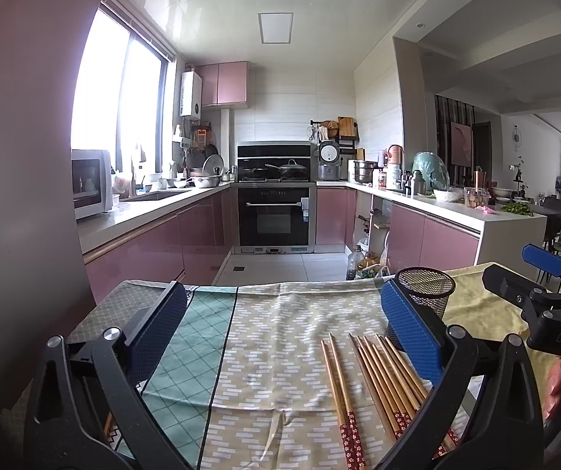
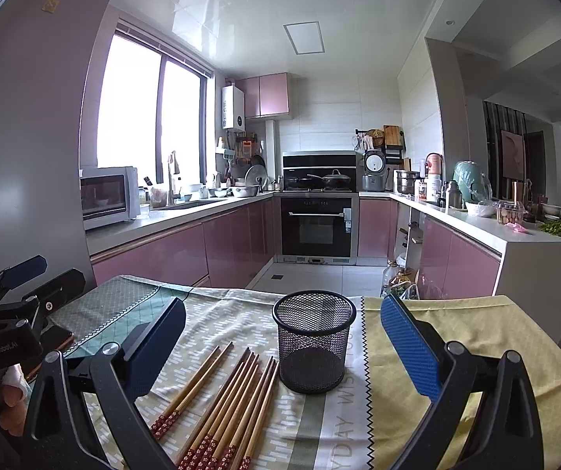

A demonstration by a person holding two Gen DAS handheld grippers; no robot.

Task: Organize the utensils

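Several wooden chopsticks (image 1: 374, 384) with red patterned ends lie side by side on the patterned tablecloth (image 1: 280, 337); they also show in the right wrist view (image 2: 225, 403). An empty black mesh holder (image 2: 313, 340) stands upright just right of them, partly hidden behind my left finger in the left wrist view (image 1: 427, 293). My left gripper (image 1: 284, 333) is open and empty above the cloth, its right finger over the chopsticks. My right gripper (image 2: 284, 344) is open and empty, with the holder between its fingers' line of sight.
The table's far edge drops to a tiled kitchen floor (image 2: 319, 278). Pink cabinets (image 2: 170, 250), an oven (image 2: 315, 227) and cluttered counters (image 2: 476, 219) lie beyond. A yellow cloth (image 2: 476, 337) covers the table's right part. A phone (image 2: 57, 337) lies at the left.
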